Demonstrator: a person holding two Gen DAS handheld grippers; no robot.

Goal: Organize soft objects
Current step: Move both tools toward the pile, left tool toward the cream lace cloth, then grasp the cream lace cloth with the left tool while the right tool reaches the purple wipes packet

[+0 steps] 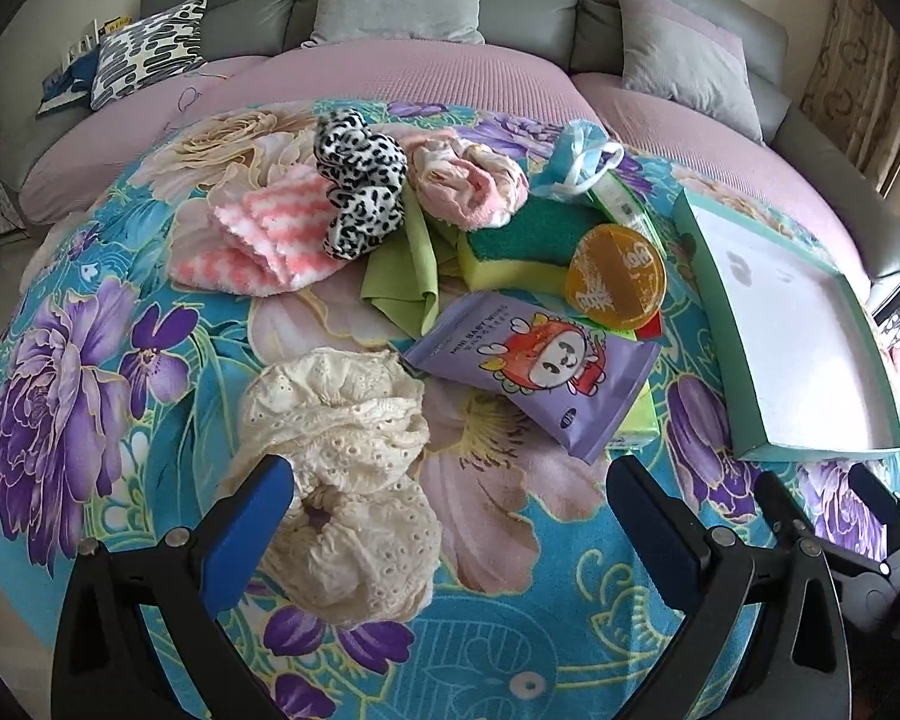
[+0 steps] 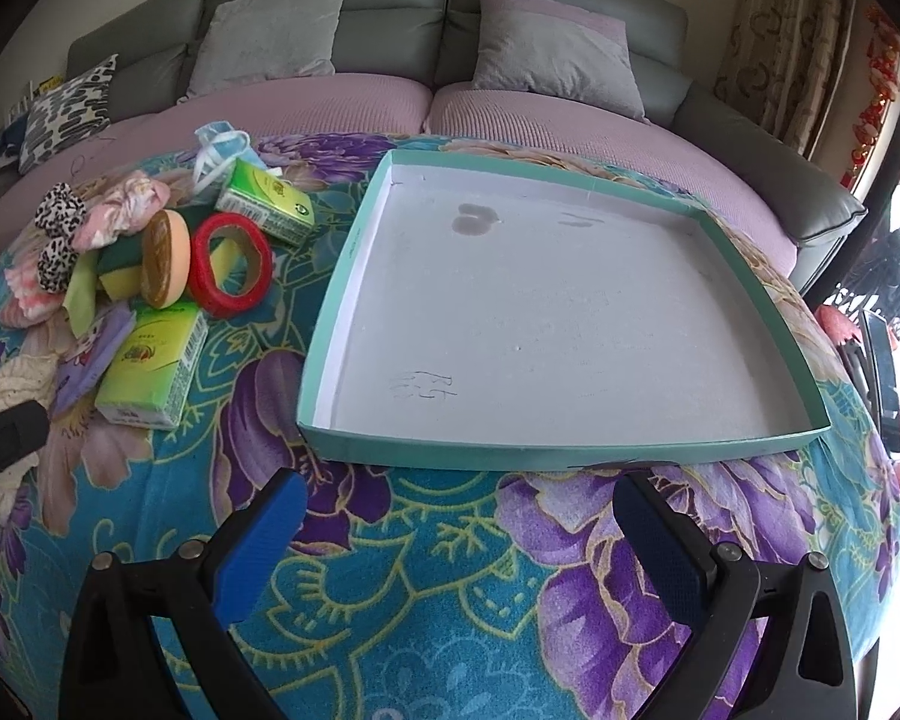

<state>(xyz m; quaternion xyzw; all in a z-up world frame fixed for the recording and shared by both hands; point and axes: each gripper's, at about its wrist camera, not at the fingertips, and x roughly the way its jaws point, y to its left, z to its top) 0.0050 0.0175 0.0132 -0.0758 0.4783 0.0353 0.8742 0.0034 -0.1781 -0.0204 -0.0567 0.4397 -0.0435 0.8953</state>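
Note:
A cream lace scrunchie (image 1: 342, 474) lies on the floral cloth right in front of my left gripper (image 1: 450, 486), which is open, its left finger touching the lace. Behind it sit a pink striped cloth (image 1: 252, 240), a leopard scrunchie (image 1: 360, 180), a pink fabric bundle (image 1: 468, 180), a green cloth (image 1: 408, 276), a green-yellow sponge (image 1: 510, 252) and a purple wipes pack (image 1: 540, 372). The shallow teal tray (image 2: 354, 276), white inside and holding nothing, lies ahead of my right gripper (image 2: 459, 498), which is open above the cloth.
An orange round tin (image 2: 162, 258), a red tape ring (image 2: 231, 264), two green tissue packs (image 2: 156, 366) and a blue mask (image 2: 222, 144) crowd the pile. A grey sofa (image 2: 390, 12) with cushions stands behind. The left gripper's finger (image 2: 6, 426) shows at the right view's left edge.

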